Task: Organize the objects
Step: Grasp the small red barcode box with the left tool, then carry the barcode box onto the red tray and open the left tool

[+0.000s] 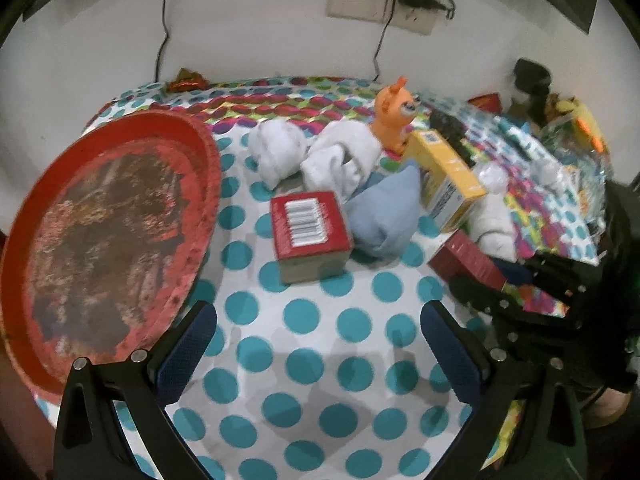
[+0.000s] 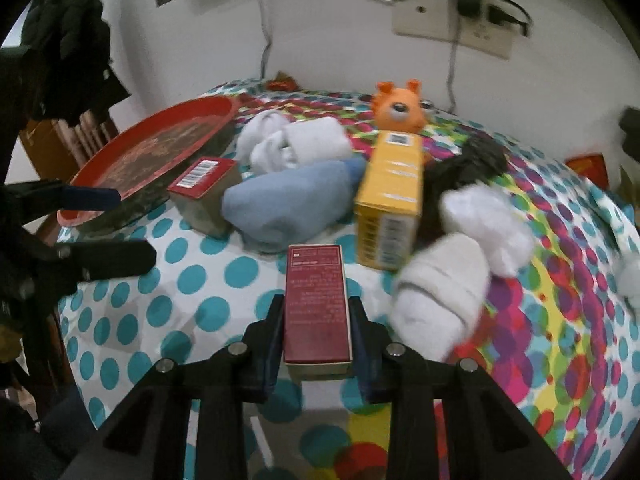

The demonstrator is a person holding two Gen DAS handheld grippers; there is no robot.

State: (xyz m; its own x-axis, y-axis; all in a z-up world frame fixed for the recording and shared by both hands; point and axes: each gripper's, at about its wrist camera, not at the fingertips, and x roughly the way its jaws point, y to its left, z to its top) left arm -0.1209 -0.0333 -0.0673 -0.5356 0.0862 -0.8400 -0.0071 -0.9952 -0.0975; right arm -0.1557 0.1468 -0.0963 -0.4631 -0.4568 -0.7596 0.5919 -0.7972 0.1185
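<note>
Right hand-held gripper [image 2: 317,330] is seen clamped on a dark red carton [image 2: 317,304]; both blue pads are pressed against its long sides, and the carton points away from the camera just above the polka-dot cloth [image 2: 224,280] of the bench. Left hand-held gripper [image 1: 318,354] is held wide apart over bare cloth, with nothing between its pads. In the right wrist view it is seen at the left edge, near the red round tray [image 2: 160,148].

Task items are clustered mid-bench. A red box with a barcode [image 1: 310,232] is set just beside the tray [image 1: 108,232], apart from its rim. A pale blue cloth bundle [image 1: 386,216] is touching that box on its right. Behind them two rolled white socks [image 1: 320,152] are lying side by side. A yellow box [image 1: 446,178] is tilted against the blue bundle, and an orange toy animal [image 1: 396,116] is standing upright behind it. More white rolled socks [image 2: 460,264] are found to the right of the yellow box [image 2: 390,200], blurred, so their count cannot be told for sure; one is possibly touching the box. Something black [image 2: 472,164] is lying behind them.
</note>
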